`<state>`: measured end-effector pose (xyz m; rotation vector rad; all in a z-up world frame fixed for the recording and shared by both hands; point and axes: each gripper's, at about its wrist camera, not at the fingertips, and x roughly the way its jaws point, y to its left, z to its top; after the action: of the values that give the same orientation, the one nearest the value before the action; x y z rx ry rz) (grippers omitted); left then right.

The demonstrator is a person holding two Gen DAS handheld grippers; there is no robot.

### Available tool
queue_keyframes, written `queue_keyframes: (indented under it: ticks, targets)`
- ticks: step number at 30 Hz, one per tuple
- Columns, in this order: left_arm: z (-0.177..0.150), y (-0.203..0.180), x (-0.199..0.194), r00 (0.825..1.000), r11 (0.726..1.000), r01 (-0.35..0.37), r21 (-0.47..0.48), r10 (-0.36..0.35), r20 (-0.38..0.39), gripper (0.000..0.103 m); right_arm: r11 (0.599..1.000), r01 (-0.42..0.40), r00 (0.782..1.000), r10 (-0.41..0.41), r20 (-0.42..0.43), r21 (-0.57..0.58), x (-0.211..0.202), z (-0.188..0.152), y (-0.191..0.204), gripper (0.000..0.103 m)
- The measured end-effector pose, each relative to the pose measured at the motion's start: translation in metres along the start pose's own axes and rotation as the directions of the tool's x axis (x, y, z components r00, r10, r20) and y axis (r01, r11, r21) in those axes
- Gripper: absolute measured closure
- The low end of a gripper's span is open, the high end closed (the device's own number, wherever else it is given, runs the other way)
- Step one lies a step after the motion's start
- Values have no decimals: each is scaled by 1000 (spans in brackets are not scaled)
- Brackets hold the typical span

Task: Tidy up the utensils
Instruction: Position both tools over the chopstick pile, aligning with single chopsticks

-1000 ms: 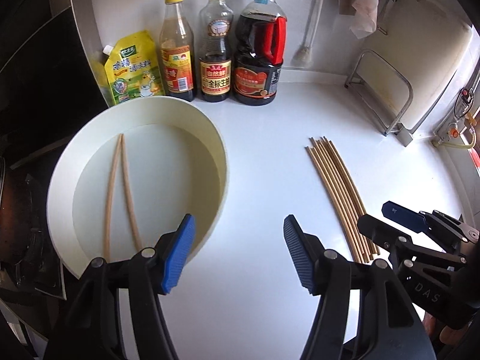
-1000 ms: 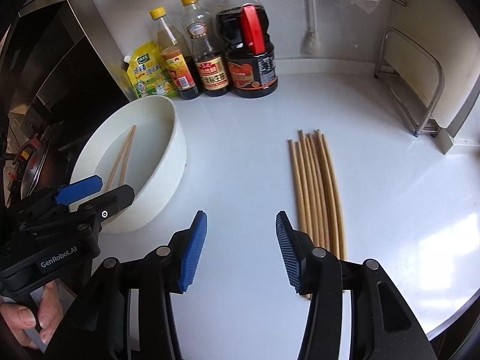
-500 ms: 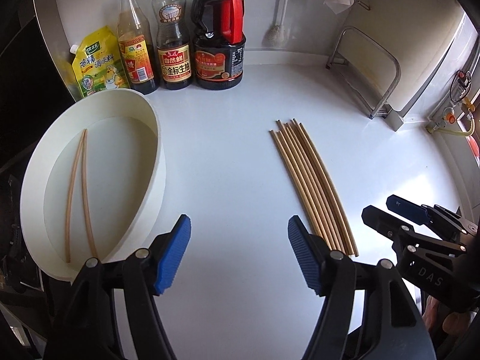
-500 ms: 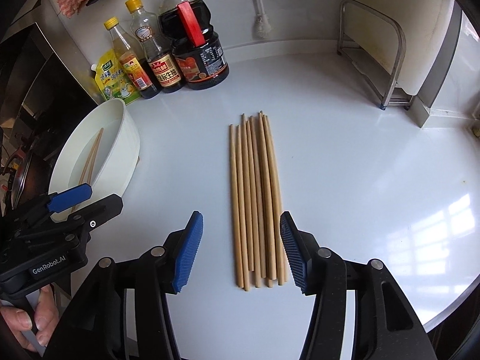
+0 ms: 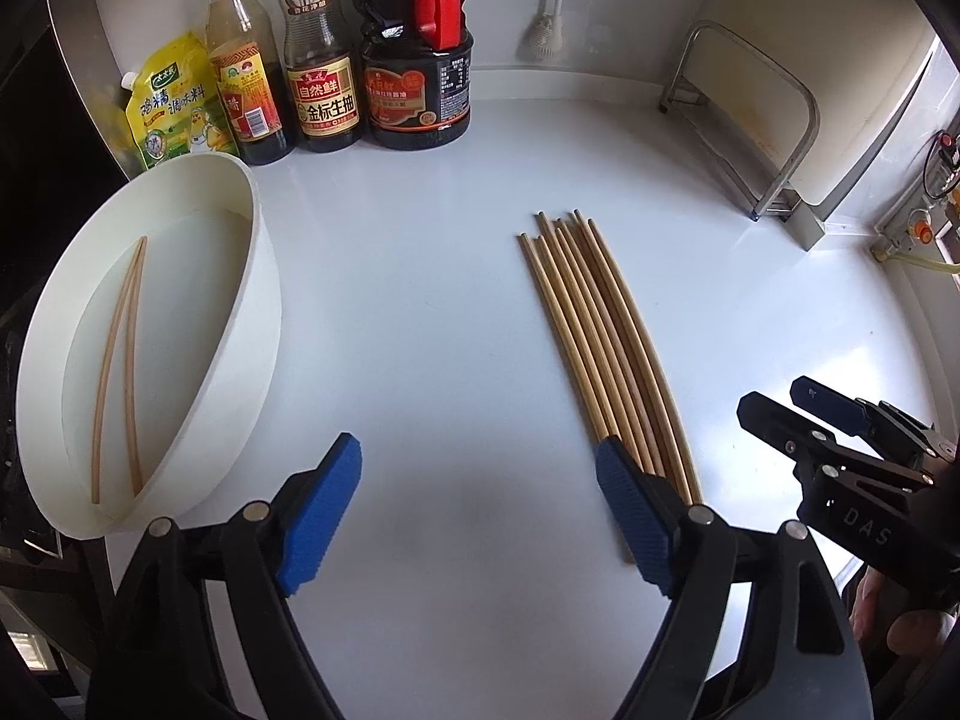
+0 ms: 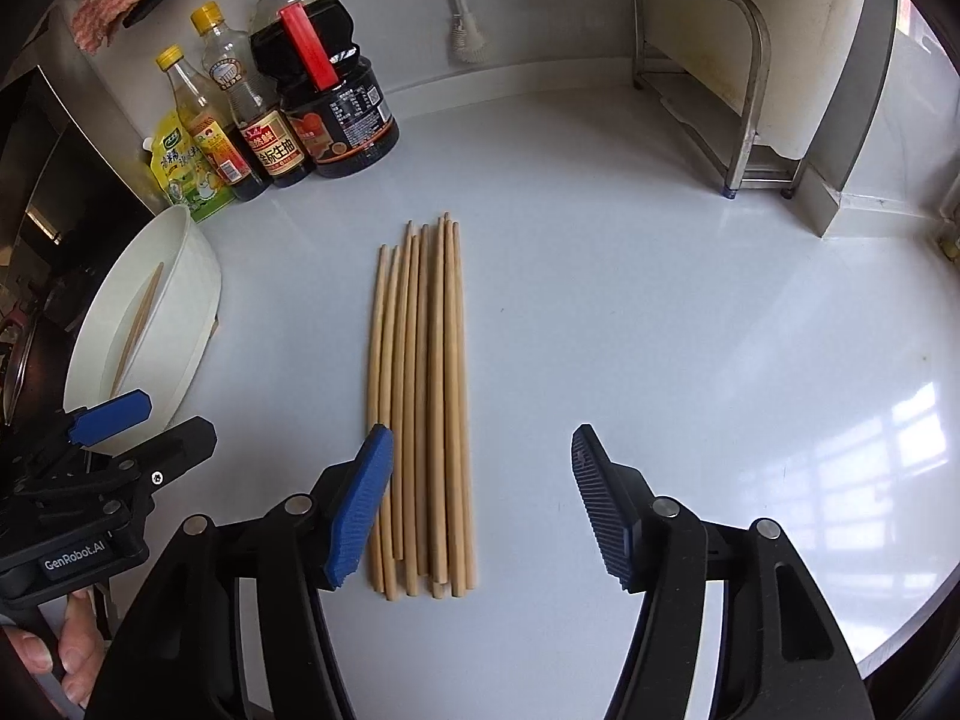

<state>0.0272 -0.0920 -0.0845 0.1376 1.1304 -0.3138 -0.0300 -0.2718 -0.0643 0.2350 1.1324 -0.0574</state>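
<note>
Several wooden chopsticks [image 6: 420,390] lie side by side on the white counter, also seen as the chopstick bundle [image 5: 600,348] in the left wrist view. A white bowl [image 5: 264,300] at the left holds two chopsticks [image 5: 120,360]. My right gripper [image 6: 480,498] hovers over the bundle's near ends, its jaws opening. The sticks show in the gap but the pads do not touch them. My left gripper [image 5: 480,504] is just left of the bundle, jaws opening over bare counter. Its right finger [image 5: 630,510] covers the bundle's near end. Each gripper shows in the other's view: the right gripper [image 5: 804,414], the left gripper [image 6: 144,429].
Three sauce bottles [image 5: 324,60] and a yellow pouch [image 5: 174,108] stand at the back left by the wall. A metal rack [image 6: 720,90] stands at the back right, and a brush [image 6: 465,36] hangs on the wall. A stove [image 6: 24,348] sits left of the bowl [image 6: 198,300].
Both grippers have shifted right and lower, from beside the bowl to the chopstick bundle. Both sets of jaws stand wider than before. The chopsticks and the bowl have not moved.
</note>
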Motion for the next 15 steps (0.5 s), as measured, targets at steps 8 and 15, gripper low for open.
queue_keyframes:
  ticks: [8,15]
  targets:
    - [-4,-5,20,1000,999,-18,-31,17,-20,21,1000,-3,1000,3,-9,-7,24,-3,-17,41]
    - [-11,-6,36,1000,998,-18,-58,17,-26,21,999,-7,1000,6,-14,-31,44,-7,-21,41]
